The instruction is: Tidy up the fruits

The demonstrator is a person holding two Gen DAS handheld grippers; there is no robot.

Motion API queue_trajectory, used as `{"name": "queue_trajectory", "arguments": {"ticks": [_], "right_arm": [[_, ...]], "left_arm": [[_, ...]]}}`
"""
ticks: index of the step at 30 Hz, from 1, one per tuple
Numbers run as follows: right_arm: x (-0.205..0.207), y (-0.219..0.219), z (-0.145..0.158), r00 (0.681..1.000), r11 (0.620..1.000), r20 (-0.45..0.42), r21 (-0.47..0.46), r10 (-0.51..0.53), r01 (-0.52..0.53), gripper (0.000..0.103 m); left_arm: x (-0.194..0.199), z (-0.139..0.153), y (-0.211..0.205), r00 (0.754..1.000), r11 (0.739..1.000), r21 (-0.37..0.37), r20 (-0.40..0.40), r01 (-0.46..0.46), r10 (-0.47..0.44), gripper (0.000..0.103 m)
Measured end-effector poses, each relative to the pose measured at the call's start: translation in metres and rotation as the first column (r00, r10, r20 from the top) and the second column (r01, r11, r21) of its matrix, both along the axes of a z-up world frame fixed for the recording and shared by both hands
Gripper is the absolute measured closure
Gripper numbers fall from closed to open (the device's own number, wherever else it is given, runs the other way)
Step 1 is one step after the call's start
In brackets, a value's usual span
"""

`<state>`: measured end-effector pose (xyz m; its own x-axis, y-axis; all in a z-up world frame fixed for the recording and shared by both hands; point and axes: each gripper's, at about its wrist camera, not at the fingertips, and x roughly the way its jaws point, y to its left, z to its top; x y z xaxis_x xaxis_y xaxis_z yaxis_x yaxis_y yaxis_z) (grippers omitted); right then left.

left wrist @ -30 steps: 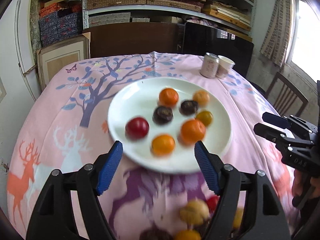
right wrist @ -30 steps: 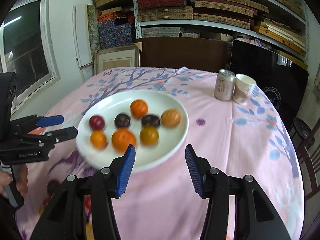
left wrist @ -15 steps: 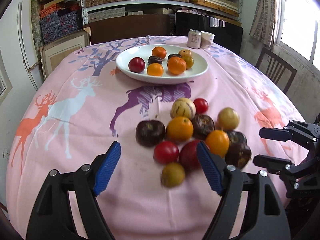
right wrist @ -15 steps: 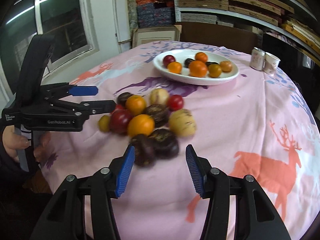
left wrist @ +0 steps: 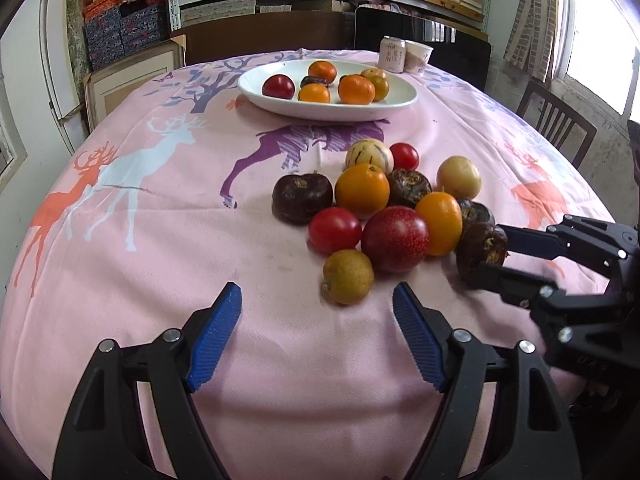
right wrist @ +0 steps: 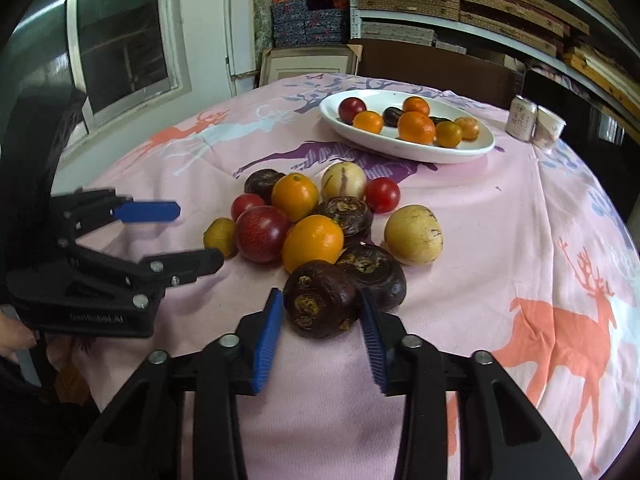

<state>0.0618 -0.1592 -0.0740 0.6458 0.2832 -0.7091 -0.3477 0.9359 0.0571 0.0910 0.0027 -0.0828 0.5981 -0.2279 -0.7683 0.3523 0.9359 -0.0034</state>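
A pile of loose fruit lies on the pink tablecloth: oranges [left wrist: 362, 190], red ones [left wrist: 394, 238], dark brown ones and pale yellow ones [left wrist: 458, 176]. In front of the pile my left gripper [left wrist: 316, 288] stands open and holds nothing, just short of a small yellow-green fruit [left wrist: 347, 276]. At the pile's near right edge my right gripper [right wrist: 319, 294] is closing on a dark brown fruit [right wrist: 316, 304], and its blue pads touch both sides of it. A white plate [left wrist: 328, 114] farther back holds several fruits.
A can [left wrist: 393, 53] and a paper cup [left wrist: 418, 56] stand behind the plate. A wooden chair [left wrist: 556, 124] is at the table's right side. Shelves of boxes line the back wall. A hand [right wrist: 16, 340] grips the left gripper's handle.
Both grippers pulled back and down from the plate to the loose pile near the front. The right jaws narrowed around the dark brown fruit. The left jaws stayed wide.
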Motion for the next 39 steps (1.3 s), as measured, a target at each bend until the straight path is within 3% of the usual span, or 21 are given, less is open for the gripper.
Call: {"name": "queue_trajectory", "arguments": {"ticks": [2,11,15,19,20,23,31,39], "right_arm": [[0.0,-0.011,0.001,1.0,0.998,-0.015,0.052,-0.022,0.022,0.066],[-0.011,-0.036,0.011,0.998,0.993,0.012,0.106,-0.061,0.059,0.066],[-0.013,-0.038,0.012,0.999,0.992,0.012,0.114,-0.052,0.05,0.066],[-0.015,-0.037,0.012,0.999,0.992,0.011,0.121,-0.037,0.035,0.066],[-0.015,-0.037,0.012,0.999,0.992,0.011,0.125,-0.037,0.036,0.066],[-0.014,-0.04,0.011,0.999,0.991,0.009,0.13,-0.04,0.039,0.066],[-0.014,-0.045,0.012,0.999,0.99,0.01,0.132,-0.052,0.05,0.066],[-0.017,-0.044,0.014,0.999,0.99,0.014,0.13,-0.05,0.048,0.066]], "left_arm": [[0.0,-0.001,-0.004,1.0,1.0,0.021,0.001,0.002,-0.002,0.027],[0.006,-0.003,-0.022,1.0,0.998,0.055,-0.005,0.03,-0.03,0.028],[0.006,-0.005,-0.027,0.999,0.998,0.049,-0.014,0.044,-0.044,0.046],[0.005,-0.005,-0.028,0.999,0.997,0.046,-0.01,0.054,-0.053,0.055],[0.005,-0.005,-0.028,0.998,0.997,0.043,-0.01,0.059,-0.059,0.066],[0.003,-0.003,-0.027,0.998,0.997,0.043,0.001,0.057,-0.057,0.074],[-0.002,0.002,-0.017,0.999,0.999,0.015,0.004,0.041,-0.041,0.076],[0.001,0.001,-0.018,0.999,0.999,0.038,0.015,0.035,-0.036,0.076]]}}
